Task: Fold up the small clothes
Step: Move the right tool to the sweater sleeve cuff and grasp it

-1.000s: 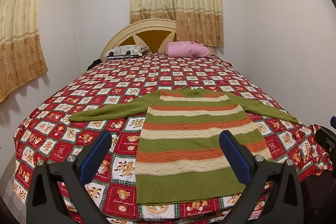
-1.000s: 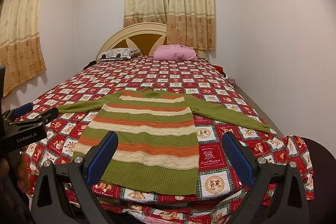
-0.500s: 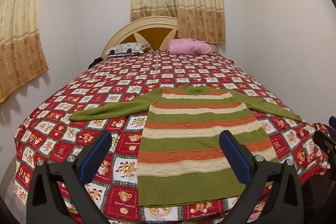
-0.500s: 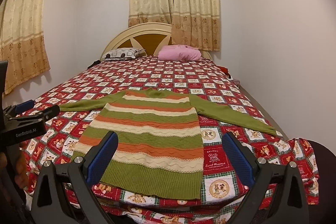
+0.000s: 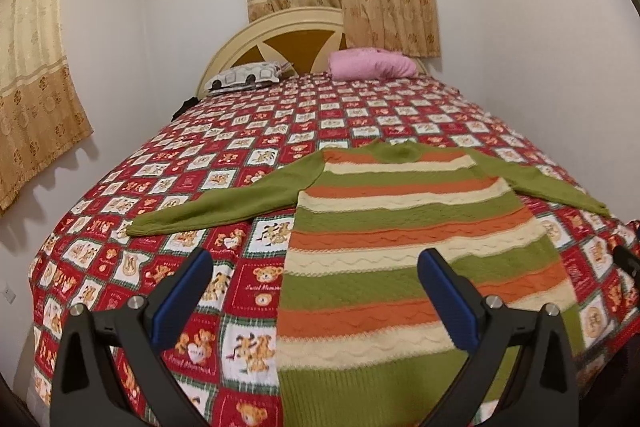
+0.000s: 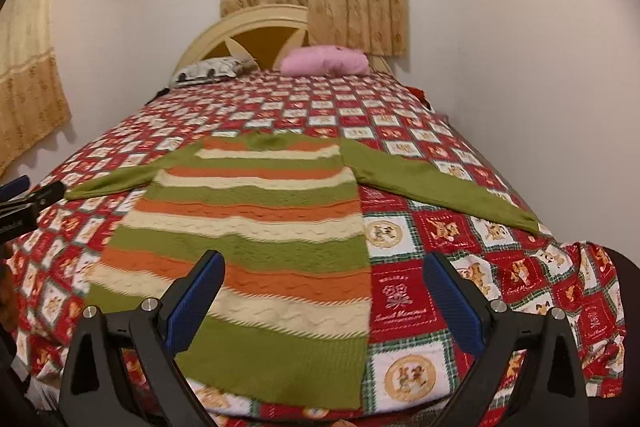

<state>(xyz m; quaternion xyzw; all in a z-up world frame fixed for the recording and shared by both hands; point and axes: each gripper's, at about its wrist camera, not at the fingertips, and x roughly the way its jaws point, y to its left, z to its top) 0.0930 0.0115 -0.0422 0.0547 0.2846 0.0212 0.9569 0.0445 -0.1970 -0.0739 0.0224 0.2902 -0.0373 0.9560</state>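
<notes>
A small knitted sweater (image 5: 404,251) with green, orange and cream stripes lies flat, face up, on the bed, hem toward me and both green sleeves spread out sideways. It also shows in the right wrist view (image 6: 256,239). My left gripper (image 5: 316,299) is open and empty, hovering above the sweater's lower left edge. My right gripper (image 6: 324,299) is open and empty, above the sweater's lower right edge. The left gripper's tip (image 6: 28,203) shows at the left edge of the right wrist view.
The bed carries a red and white patchwork bedspread (image 5: 168,259) with bear prints. A patterned pillow (image 5: 244,79) and a pink pillow (image 5: 372,63) lie by the cream headboard (image 5: 288,35). Walls and curtains stand close on both sides.
Both grippers have moved forward and lower toward the sweater's hem, which now looks larger in both views. Both stay open. The sweater has not moved.
</notes>
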